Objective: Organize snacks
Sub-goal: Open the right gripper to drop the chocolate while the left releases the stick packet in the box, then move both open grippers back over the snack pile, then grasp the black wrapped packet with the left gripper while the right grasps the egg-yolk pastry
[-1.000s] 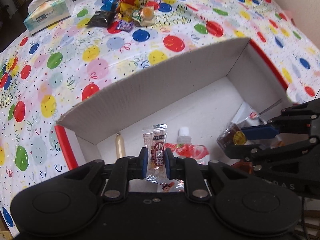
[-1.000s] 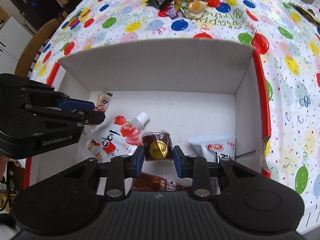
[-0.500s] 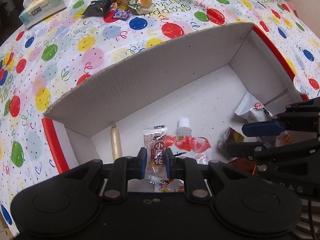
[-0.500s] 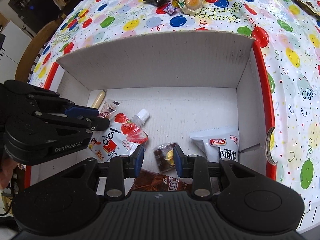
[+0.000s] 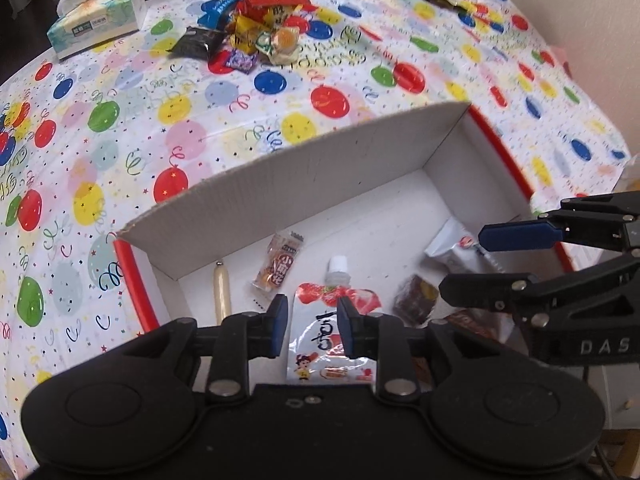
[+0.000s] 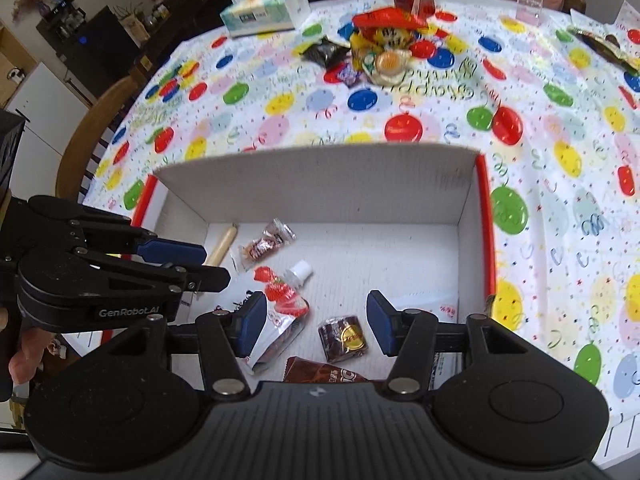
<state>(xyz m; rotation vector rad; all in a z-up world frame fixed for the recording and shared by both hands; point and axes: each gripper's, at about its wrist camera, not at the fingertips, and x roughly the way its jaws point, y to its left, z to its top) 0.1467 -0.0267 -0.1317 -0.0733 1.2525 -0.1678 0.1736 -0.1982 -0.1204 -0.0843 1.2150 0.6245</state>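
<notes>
Both claws, left (image 5: 308, 320) and right (image 6: 316, 322), gape empty above the box (image 6: 320, 184), seemingly clear of snacks.

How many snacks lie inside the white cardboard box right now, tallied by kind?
Strawberry drink pouch: 1
Brown cake with gold sticker: 1
Clear-wrapped small snack packet: 1
Beige sausage stick: 1
White snack bag: 1
Brown chocolate-coloured packet: 1
Total visible: 6
</notes>
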